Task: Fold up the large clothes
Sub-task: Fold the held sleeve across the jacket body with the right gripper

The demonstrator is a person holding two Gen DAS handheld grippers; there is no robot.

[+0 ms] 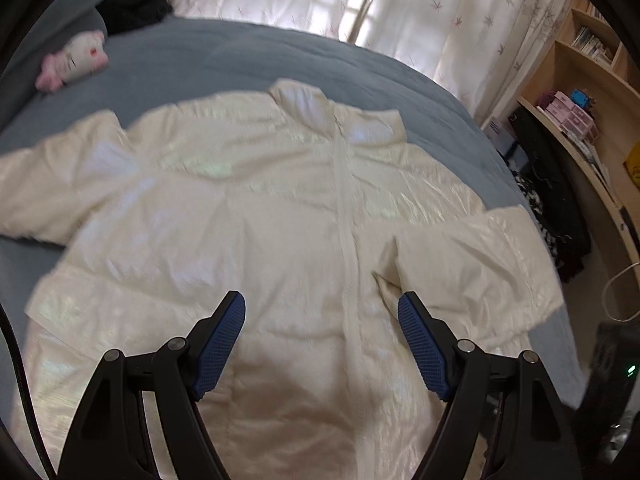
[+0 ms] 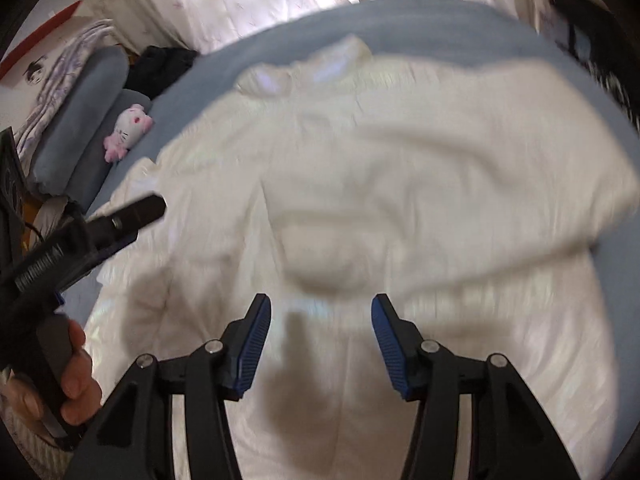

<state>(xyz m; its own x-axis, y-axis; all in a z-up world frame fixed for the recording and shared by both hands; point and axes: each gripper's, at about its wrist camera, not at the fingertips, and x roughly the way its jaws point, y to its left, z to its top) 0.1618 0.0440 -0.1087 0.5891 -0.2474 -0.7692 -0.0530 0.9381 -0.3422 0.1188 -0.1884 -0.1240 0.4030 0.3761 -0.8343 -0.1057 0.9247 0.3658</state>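
- Cream-white, shiny puffer jacket [image 1: 248,208] lies front-up on the grey-blue bedcover [image 1: 224,56], its collar toward the pale flowered curtains [image 1: 460,20].
- White zip [image 1: 344,208] runs closed down the middle of the chest; the quilted fabric shows pearly, iridescent glints.
- One sleeve stretches out flat to the left in the left wrist view, while the other is folded inward across the lower front – its cuff [image 2: 324,268] sits near the zip line in the blurred right wrist view.
- Left gripper [image 1: 321,312] hovers over the jacket's lower front with its blue-padded jaws spread wide and nothing between them.
- Right gripper [image 2: 321,312] also hangs above the hem area, jaws parted and empty (the cloth below is too smeared to judge contact).
- Pink-and-white plush toy [image 1: 74,62] rests near the grey pillow [image 2: 80,120] – well apart from the jacket.
- Person's hand [image 2: 76,380] grips the left tool's handle at the left edge of the right wrist view.
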